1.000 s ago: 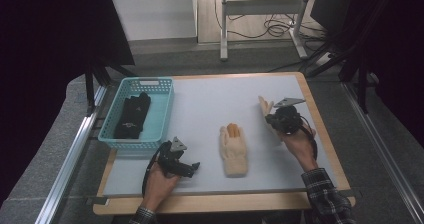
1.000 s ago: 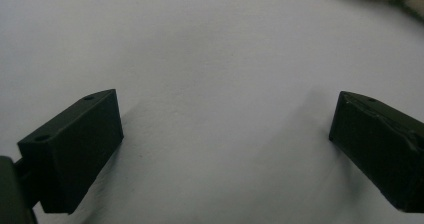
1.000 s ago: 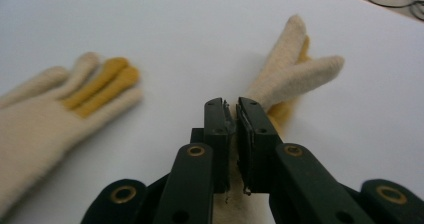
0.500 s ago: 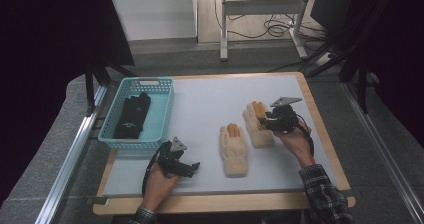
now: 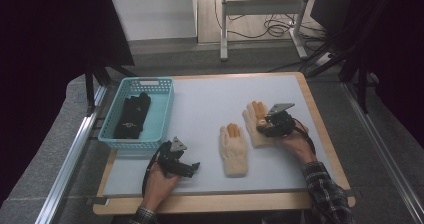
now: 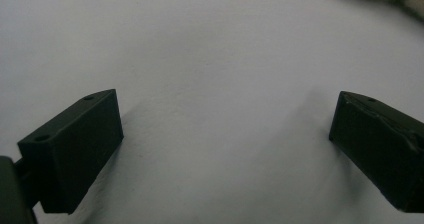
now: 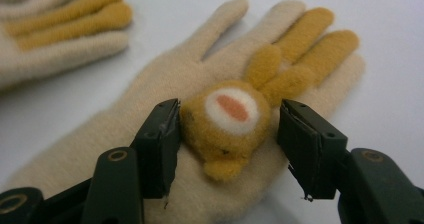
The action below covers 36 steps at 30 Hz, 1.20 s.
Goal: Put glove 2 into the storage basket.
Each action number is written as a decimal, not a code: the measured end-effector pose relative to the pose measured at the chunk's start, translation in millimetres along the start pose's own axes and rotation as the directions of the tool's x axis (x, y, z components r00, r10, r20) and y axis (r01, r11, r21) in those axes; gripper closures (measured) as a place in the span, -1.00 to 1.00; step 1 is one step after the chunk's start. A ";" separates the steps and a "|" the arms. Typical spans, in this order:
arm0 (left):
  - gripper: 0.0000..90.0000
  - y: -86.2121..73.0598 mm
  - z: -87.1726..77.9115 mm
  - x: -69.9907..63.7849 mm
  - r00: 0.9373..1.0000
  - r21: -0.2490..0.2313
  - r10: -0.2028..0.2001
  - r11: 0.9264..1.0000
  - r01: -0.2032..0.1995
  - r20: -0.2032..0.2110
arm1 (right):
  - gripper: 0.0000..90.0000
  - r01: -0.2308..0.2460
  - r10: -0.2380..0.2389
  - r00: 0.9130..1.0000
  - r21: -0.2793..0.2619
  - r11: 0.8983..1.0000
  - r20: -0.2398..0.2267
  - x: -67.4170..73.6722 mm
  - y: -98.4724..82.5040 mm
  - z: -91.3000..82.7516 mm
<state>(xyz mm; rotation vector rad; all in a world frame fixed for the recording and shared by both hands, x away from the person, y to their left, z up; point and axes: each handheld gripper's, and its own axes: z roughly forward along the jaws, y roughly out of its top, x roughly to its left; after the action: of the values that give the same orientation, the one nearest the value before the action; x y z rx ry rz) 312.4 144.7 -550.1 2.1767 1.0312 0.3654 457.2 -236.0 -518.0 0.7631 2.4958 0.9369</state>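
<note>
Cream glove (image 7: 165,84) flat | right gripper (image 7: 227,129) jaws just opening, astride its bunny patch (image 7: 230,121)

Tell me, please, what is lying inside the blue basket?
Inside the blue basket lies a pair of black gloves, stretched along its length. Whatever may be beneath them is covered.

No text, label, brand, number or sign readable anywhere, incl. on the gloves, basket and tongs.
</note>
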 end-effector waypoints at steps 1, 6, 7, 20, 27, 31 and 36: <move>-0.98 0.0 0.0 0.0 1.000 0.001 0.000 1.000 0.000 0.000 | -0.04 -0.005 0.004 1.000 -0.006 1.000 -0.026 -3.1 -0.8 0.4; -0.98 0.0 0.0 0.0 1.000 0.001 0.000 1.000 0.000 0.000 | 0.23 -0.045 0.046 0.998 0.014 0.999 -0.052 -4.4 0.1 -0.1; -0.98 0.0 0.0 0.0 1.000 0.001 0.000 1.000 0.000 0.000 | 0.28 -0.054 0.054 0.998 0.020 0.998 -0.044 -2.8 1.3 -0.6; -0.98 0.0 0.0 0.0 1.000 0.000 -0.001 1.000 0.001 0.000 | 0.39 -0.130 0.130 0.991 -0.034 0.991 -0.013 14.0 18.5 -33.2; -0.98 0.0 0.1 -0.1 1.000 0.000 -0.001 1.000 0.001 0.000 | 0.39 -0.111 0.108 0.994 -0.085 0.990 -0.034 28.2 34.2 -64.4; -0.98 0.0 0.1 0.0 1.000 -0.001 0.000 1.000 0.000 -0.001 | 0.39 -0.105 0.100 0.994 -0.119 0.987 -0.052 38.7 45.0 -85.8; -0.98 0.1 0.1 0.0 1.000 -0.001 0.000 1.000 0.000 -0.001 | 0.39 -0.107 0.091 0.989 -0.142 0.984 -0.118 61.6 57.3 -103.4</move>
<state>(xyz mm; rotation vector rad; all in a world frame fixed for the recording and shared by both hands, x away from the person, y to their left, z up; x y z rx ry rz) 312.5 144.6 -550.1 2.1756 1.0315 0.3674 377.1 -213.3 -413.9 0.8134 2.4657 1.2164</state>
